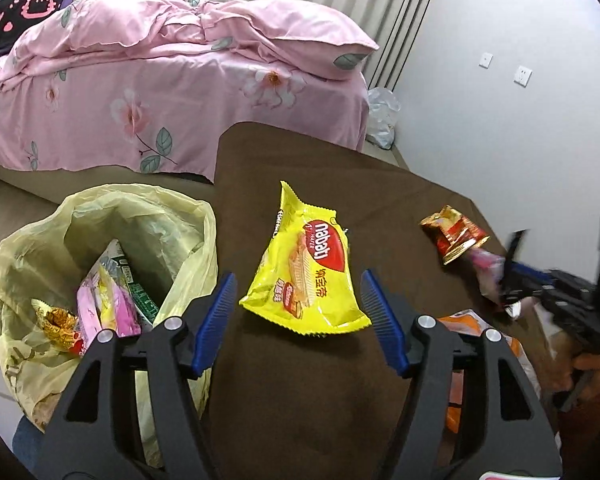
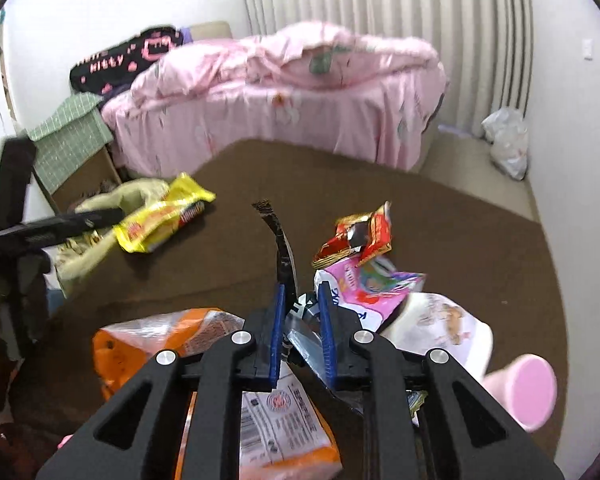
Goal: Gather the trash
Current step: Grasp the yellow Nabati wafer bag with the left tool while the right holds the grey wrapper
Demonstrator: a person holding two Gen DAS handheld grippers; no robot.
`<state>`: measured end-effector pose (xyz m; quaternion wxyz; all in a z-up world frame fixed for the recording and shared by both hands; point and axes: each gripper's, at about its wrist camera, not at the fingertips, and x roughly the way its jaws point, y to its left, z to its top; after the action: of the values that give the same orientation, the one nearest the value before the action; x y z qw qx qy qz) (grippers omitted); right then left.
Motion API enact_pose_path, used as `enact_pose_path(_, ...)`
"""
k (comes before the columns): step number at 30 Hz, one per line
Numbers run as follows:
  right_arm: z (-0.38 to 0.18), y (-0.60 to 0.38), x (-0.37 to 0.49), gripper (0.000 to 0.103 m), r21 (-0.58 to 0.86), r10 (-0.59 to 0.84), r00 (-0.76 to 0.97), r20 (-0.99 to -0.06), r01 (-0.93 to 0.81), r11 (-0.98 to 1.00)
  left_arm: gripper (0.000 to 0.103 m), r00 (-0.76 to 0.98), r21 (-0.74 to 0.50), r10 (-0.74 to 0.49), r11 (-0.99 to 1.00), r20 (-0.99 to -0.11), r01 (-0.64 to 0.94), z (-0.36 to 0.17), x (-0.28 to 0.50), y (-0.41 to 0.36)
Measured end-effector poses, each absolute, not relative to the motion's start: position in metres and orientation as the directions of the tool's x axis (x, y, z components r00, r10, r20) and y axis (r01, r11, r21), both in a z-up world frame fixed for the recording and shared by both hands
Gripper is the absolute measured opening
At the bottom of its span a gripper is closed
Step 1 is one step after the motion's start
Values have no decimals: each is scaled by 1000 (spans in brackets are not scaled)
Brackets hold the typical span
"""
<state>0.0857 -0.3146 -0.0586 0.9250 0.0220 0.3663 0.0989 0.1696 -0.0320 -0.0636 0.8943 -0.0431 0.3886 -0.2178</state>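
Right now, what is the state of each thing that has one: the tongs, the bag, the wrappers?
Left tongs: open, empty.
Right tongs: closed on a dark wrapper strip.
Yellow trash bag: mouth open, wrappers inside.
Yellow wafer packet: flat on the brown table, not held.
Red-gold wrapper: crumpled, on the table.
Orange packet: on the table, not held.

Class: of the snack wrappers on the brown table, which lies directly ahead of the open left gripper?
The yellow wafer packet; the red-gold wrapper lies far right.
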Motion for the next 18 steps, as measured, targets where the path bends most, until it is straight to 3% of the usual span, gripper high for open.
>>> enact_pose_path(6,-46,-332,58,16,140,194,745,-639,-135,981,62,609,-216,-424,896,-670,387,-59,181,-44)
enact_pose_path(16,-54,-336,23,17,181,217,759,-614,-133,975,62,566,-135,-337,920,-753,368,-81,192,-59)
enact_pose_path(18,-50,-337,18,16,182,216,771,-599,-131,974,53,529,-148,-342,915,-777,374,-86,193,-63)
